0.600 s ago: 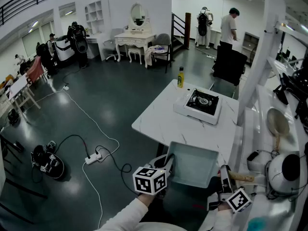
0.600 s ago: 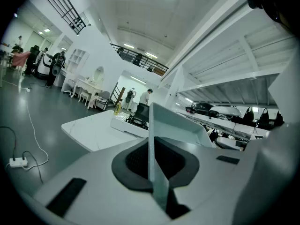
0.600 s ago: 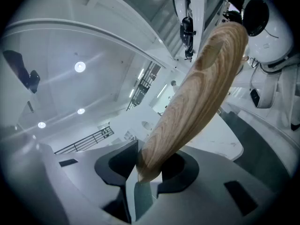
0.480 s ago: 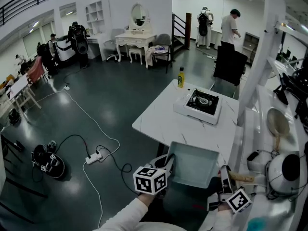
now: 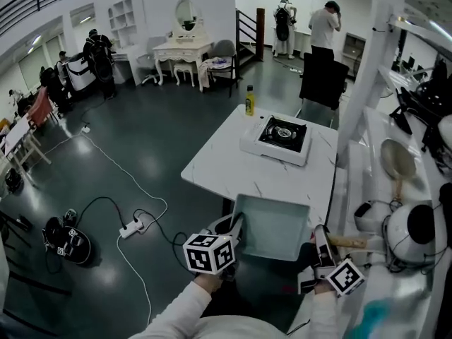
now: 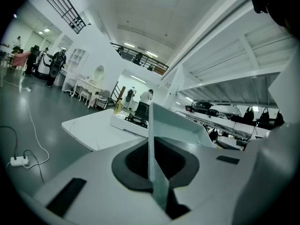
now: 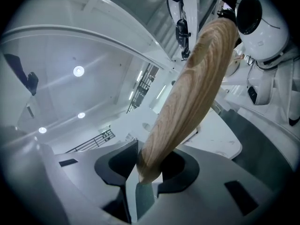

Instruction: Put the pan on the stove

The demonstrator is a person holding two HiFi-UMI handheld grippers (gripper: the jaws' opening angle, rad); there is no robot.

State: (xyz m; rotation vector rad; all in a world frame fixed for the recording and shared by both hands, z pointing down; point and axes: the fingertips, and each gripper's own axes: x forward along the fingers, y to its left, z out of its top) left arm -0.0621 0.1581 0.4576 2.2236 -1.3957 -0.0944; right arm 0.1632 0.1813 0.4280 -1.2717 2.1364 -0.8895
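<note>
A portable gas stove [image 5: 275, 135] sits on the white table [image 5: 215, 169], also seen far ahead as the stove [image 6: 133, 120] in the left gripper view. A round pan [image 5: 397, 159] with a wooden handle lies on the white counter at the right. My left gripper [image 5: 233, 230] [image 6: 151, 168] is shut on the thin rim of a pale grey tray [image 5: 274, 228] [image 6: 180, 124] at the table's near edge. My right gripper [image 5: 326, 244] [image 7: 147, 170] is shut on a wooden handle [image 5: 347, 242] [image 7: 192, 93]. The handle's far end is hidden behind a white domed device [image 5: 411, 236].
A yellow bottle [image 5: 249, 100] stands by the stove. A white post [image 5: 360, 83] and shelf frame rise between table and counter. A cable and power strip [image 5: 131, 228] lie on the dark floor at the left. People [image 5: 323, 25] and furniture stand far back.
The head view has swung a little, so the table, stove and both grippers sit further left in the picture. Both grippers keep the same hold.
</note>
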